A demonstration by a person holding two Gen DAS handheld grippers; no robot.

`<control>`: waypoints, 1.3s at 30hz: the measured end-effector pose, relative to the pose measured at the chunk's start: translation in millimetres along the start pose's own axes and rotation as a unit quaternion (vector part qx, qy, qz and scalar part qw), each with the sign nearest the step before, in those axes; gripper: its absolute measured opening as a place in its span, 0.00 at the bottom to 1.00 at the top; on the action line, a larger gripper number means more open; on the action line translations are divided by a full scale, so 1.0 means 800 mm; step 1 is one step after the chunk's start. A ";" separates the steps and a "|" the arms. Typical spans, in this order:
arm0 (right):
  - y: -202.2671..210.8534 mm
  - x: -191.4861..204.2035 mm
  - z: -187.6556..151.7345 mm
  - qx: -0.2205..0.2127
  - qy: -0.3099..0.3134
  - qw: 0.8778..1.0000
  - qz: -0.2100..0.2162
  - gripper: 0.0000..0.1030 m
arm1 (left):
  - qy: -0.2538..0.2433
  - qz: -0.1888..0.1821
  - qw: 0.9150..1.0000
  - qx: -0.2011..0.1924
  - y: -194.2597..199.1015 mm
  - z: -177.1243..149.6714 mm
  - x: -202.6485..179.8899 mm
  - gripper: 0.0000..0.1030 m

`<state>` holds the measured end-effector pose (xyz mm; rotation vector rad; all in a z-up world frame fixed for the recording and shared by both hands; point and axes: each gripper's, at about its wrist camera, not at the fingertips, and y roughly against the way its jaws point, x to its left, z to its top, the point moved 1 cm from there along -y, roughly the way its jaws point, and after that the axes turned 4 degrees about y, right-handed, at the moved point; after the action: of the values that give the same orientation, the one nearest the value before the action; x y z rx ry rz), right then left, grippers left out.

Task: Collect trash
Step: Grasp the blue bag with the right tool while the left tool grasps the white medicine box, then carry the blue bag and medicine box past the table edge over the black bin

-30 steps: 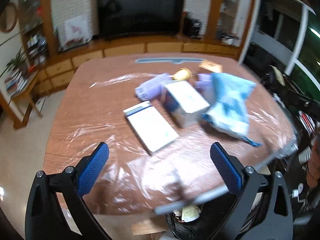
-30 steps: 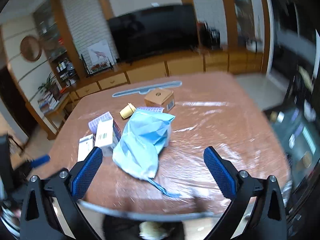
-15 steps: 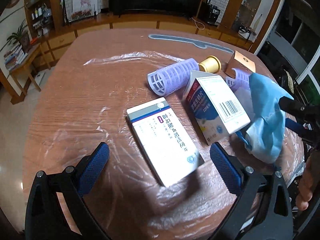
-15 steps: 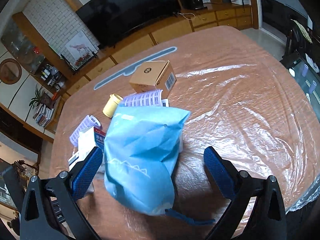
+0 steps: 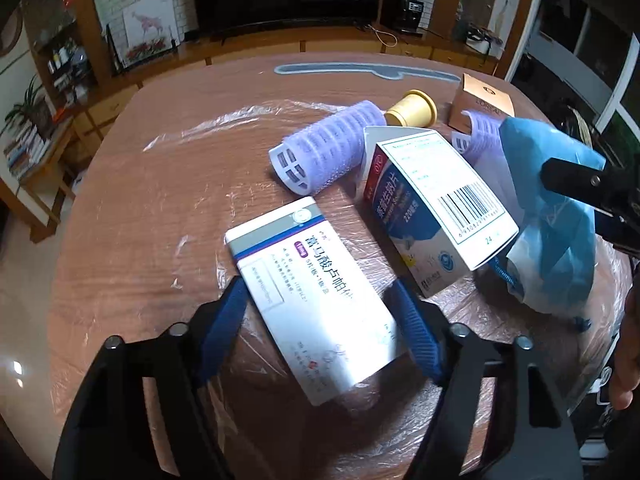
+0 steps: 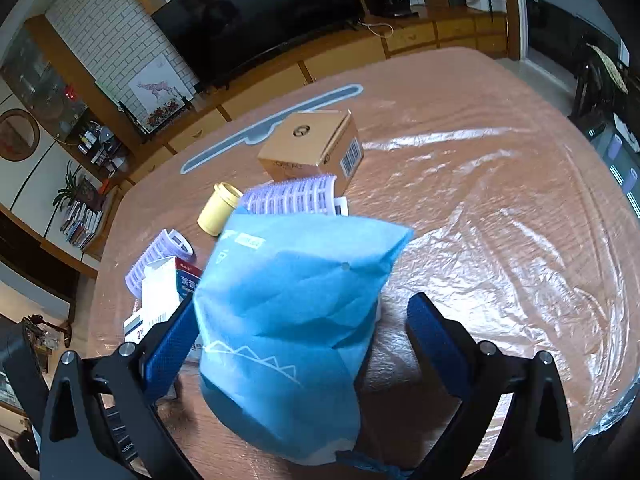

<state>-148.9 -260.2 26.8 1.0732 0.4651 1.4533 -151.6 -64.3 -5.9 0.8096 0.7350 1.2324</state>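
Note:
A flat white medicine box lies on the plastic-covered wooden table. My left gripper straddles the box. Its jaws are closing and both blue pads meet the box's long edges. A blue fabric bag stands between the fingers of my right gripper, which is wide open; the right pad is clear of the bag. A white and blue carton lies on its side between box and bag. The right gripper's black arm shows at the left view's right edge.
Two purple hair rollers, a yellow cap and a tan carton lie behind the box and bag. A grey strip runs along the far side. A person's hand is at the table's right edge.
Both grippers came down and forward toward the table. The left jaws narrowed from wide apart onto the white box. The blue bag now stands between the right fingers.

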 end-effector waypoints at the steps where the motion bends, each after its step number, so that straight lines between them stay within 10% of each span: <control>1: -0.003 -0.001 0.000 0.004 -0.001 1.000 0.001 0.96 | -0.001 0.000 1.000 -0.001 0.000 0.000 0.000 0.67; 9: -0.003 -0.008 -0.003 0.014 0.001 0.999 0.038 0.68 | 0.014 -0.022 1.000 -0.005 0.005 0.001 0.010 0.54; 39: 0.064 -0.013 -0.032 -0.003 0.063 0.996 0.065 0.66 | 0.011 -0.072 0.997 -0.040 0.058 -0.012 0.012 0.52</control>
<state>-199.8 -273.1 51.4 1.0264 0.4887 1.6434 -181.6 -46.9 27.8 0.6671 0.7438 1.1359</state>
